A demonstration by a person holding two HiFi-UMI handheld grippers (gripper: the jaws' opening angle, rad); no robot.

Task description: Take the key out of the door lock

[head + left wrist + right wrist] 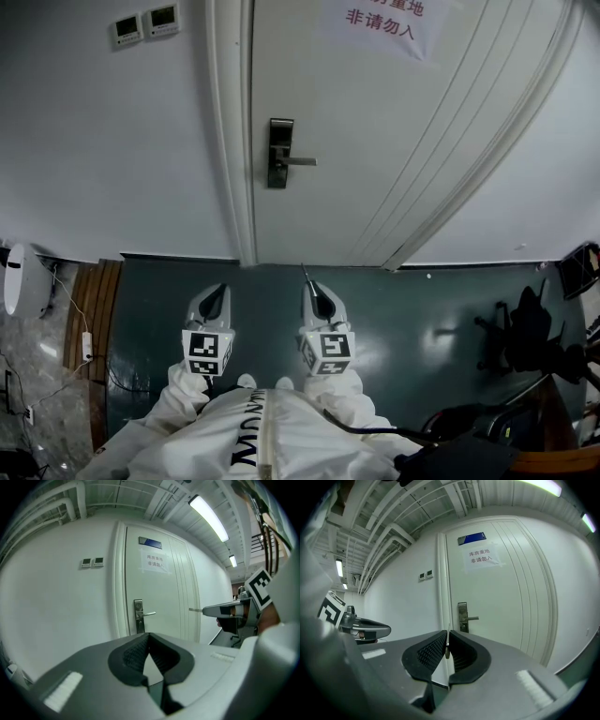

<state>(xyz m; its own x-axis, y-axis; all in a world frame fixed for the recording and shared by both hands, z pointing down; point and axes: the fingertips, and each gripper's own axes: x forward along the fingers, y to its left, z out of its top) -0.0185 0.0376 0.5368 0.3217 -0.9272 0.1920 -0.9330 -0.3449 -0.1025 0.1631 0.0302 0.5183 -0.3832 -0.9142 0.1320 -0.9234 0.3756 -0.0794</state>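
The key [307, 275] is out of the door lock [278, 153], pinched in the narrowly set jaws of the right gripper [320, 298], with its thin blade poking toward the far door [375, 131]. Both grippers sit side by side near the person's body, well back from the door. The left gripper [214, 302] points the same way, its jaw tips together on nothing.

Light comes from ceiling tube lights [208, 518], burnt out to plain white in the left gripper view. The head view is dim and cool: the wall [112, 141] reads grey, the dark floor [412, 314] carries a faint sheen at right. Both gripper views bow the door [501, 597] frame and go black at the corners. Distant detail is sharp; the nearest foreground is soft.
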